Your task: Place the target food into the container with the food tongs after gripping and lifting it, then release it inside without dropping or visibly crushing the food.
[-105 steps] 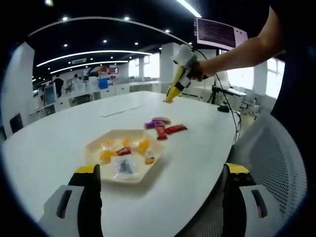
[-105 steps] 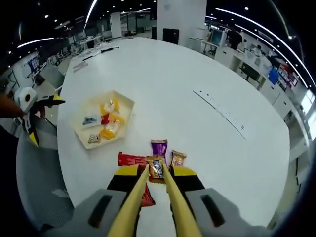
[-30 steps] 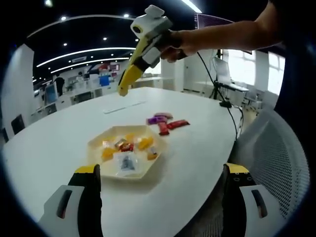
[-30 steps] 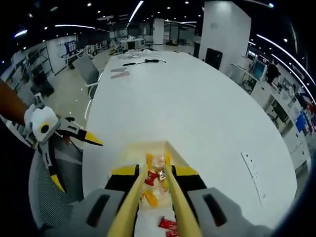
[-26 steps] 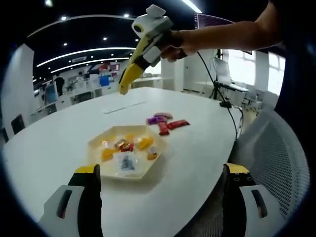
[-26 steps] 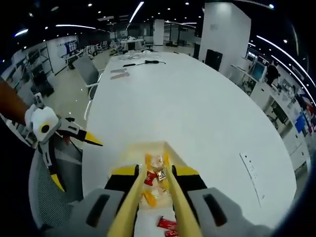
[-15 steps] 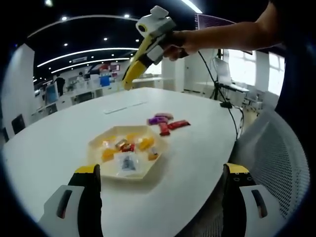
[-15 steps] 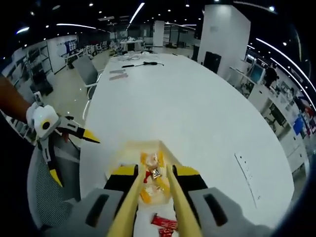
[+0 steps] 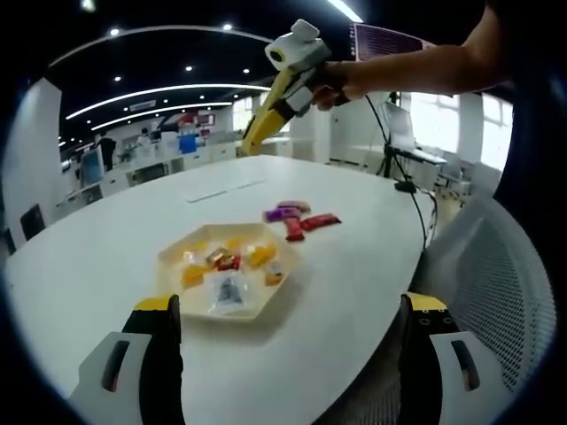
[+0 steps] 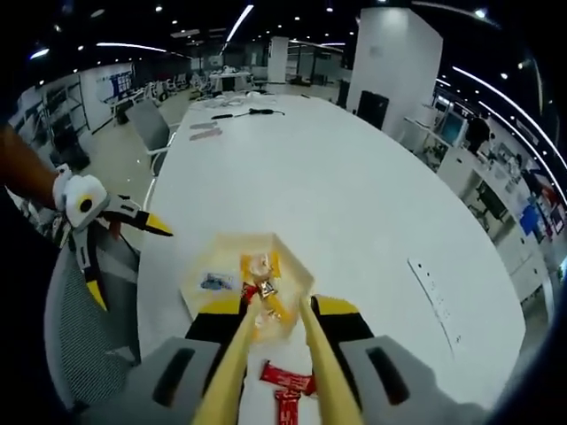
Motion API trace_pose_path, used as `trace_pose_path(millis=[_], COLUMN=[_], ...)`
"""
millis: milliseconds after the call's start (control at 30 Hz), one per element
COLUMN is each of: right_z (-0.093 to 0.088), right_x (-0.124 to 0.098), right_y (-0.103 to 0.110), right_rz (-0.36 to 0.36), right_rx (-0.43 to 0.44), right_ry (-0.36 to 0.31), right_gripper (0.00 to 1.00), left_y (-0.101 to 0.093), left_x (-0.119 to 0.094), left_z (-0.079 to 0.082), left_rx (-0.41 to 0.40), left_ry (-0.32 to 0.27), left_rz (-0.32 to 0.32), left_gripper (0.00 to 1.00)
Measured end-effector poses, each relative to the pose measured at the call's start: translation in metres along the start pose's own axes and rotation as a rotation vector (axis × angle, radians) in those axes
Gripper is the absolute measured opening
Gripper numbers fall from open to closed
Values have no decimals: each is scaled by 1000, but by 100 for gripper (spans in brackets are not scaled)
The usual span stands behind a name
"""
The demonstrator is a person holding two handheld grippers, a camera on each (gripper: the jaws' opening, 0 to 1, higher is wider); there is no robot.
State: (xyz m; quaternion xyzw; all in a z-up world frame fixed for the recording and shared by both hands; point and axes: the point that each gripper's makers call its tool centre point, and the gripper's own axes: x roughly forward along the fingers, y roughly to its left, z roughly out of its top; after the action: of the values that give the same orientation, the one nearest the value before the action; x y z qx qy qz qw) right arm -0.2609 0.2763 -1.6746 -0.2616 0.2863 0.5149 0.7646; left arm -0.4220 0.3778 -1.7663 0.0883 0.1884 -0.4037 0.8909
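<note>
The right claw point(image 10: 270, 350) hangs in the air above the white table point(image 10: 354, 204), its long yellow tongs point(image 10: 232, 367) a little apart with nothing between the tips. In the left gripper view it is held high over the far side of the table, tips pointing down and left. The pale hexagonal container point(image 9: 221, 279) sits in the middle of the near table and holds several wrapped sweets: orange, yellow, red and one clear packet. More wrapped pieces, purple and red point(image 9: 299, 220), lie loose on the table just right of and beyond it. The left claw point(image 9: 283, 363) stays low at the near table edge, spread wide and empty.

The release step looks finished, with a piece lying in the container and the tongs clear of it. Next, the tongs likely need to swing toward the loose wrappers, come down astride one, and close gently enough not to crush it.
</note>
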Motion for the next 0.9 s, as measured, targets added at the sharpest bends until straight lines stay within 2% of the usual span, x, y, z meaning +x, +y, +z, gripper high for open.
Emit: trace_pose_path(millis=[467, 767, 900], right_z=[-53, -78, -83], right_x=[-35, -49, -54], right_y=[-23, -26, -28], right_rz=[-65, -87, -97], right_rx=[63, 98, 107], right_ry=[19, 12, 9], right_gripper=[28, 28, 28], left_y=[-1, 0, 0], left_x=[0, 0, 0], left_z=[0, -1, -1], left_rx=[-7, -7, -6], left_ry=[1, 4, 7], left_rz=[-7, -3, -3], left_gripper=[99, 99, 99])
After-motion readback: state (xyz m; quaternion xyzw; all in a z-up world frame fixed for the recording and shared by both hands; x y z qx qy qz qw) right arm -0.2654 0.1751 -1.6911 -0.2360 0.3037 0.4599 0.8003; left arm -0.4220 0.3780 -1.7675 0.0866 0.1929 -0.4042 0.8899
